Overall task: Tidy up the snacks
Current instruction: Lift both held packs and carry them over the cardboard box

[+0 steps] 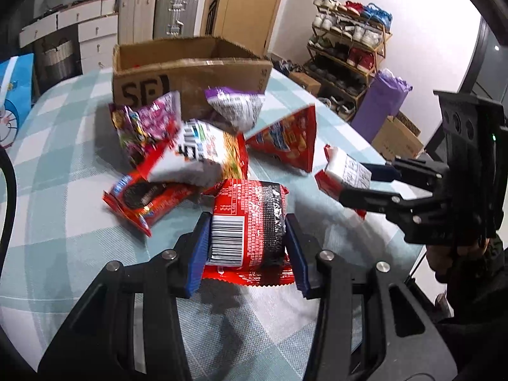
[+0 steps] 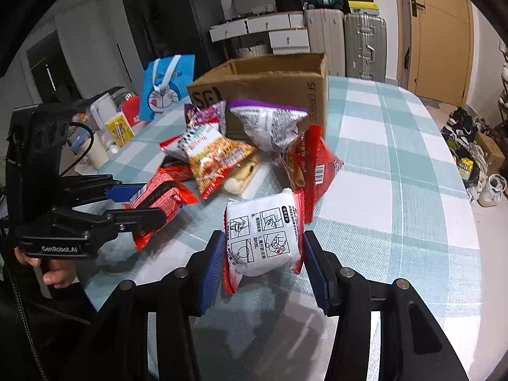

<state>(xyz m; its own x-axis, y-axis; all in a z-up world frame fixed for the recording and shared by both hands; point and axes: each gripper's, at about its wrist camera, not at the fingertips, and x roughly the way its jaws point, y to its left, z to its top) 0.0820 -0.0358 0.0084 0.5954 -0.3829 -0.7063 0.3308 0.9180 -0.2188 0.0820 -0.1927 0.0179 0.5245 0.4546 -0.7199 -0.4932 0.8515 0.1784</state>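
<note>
The left gripper is clamped on a red-and-black snack packet at lower centre of its own view, barcode side up, held above the bench. The right gripper is clamped on a white-and-red snack packet printed with instruction drawings, low in the centre of its view. Beyond both, mid-frame, a loose pile of snack bags lies on the bench, just before an open cardboard box whose near wall the purple-topped bag leans on. The bench wears a pale teal and white checked cloth. At upper left of the right wrist view stands a blue cartoon bag. Behind are white drawers, upright suitcases and a wooden door; a shoe rack fills the upper right of the left view.
</note>
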